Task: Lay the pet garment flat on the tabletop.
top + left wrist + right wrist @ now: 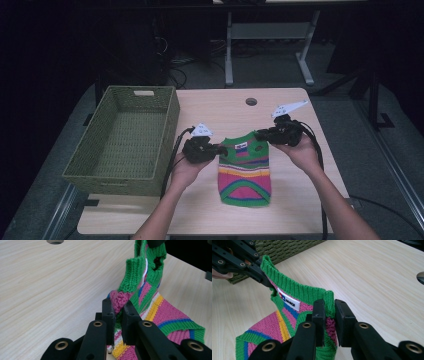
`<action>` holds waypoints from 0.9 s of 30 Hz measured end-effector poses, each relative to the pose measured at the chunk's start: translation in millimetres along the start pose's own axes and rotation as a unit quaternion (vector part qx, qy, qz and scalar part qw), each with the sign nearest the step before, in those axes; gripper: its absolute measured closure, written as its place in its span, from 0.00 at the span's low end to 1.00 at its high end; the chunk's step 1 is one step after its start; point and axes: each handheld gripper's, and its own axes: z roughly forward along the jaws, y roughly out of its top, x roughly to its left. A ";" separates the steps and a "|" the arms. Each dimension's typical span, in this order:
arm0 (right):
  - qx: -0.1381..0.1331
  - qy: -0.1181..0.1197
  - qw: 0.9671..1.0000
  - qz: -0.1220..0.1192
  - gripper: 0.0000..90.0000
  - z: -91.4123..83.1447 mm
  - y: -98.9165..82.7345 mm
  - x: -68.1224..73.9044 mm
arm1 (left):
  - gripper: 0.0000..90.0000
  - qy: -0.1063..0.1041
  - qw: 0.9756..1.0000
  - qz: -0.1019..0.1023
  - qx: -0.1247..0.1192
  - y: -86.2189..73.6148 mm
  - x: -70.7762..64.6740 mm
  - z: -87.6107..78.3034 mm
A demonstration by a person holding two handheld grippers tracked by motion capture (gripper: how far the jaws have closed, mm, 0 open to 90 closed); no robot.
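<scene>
Both grippers, left (220, 149) and right (259, 134), are clamped on the sweater's (245, 172) top corners, its hem on the table (210, 107); next, I judge, comes carrying it toward the basket (167, 135).

Bare forearms, no sleeves. Each hand-held gripper (220, 148) (261, 134) black w/ brass rivets (97, 324), black cable (172, 160), pale three-cornered top plate (202, 131).

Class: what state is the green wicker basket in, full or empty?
Empty: the high view shows the green wicker basket's bare woven floor, with nothing lying inside it.
</scene>
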 end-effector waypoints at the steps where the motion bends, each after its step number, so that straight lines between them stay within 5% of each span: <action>1: 0.001 -0.003 1.000 -0.002 0.87 0.7 0.0 -1.7 | 0.92 0.002 1.000 -0.002 -0.002 0.3 1.0 0.9; 15: -0.005 -0.026 0.999 0.024 0.88 23.8 -2.7 -22.9 | 0.89 0.025 0.999 -0.046 0.001 -0.1 24.0 23.9; 18: -0.006 -0.049 0.998 0.043 0.79 35.7 -0.1 -33.1 | 0.65 0.040 0.996 -0.073 -0.016 7.5 32.5 28.3; 20: -0.012 -0.058 0.996 0.068 0.74 41.5 -0.6 -40.8 | 0.58 0.042 0.996 -0.079 -0.018 9.3 34.7 28.6; 27: 0.018 -0.035 0.997 0.065 0.64 43.2 -15.6 -43.0 | 0.53 0.043 0.997 -0.065 0.003 3.2 32.6 32.1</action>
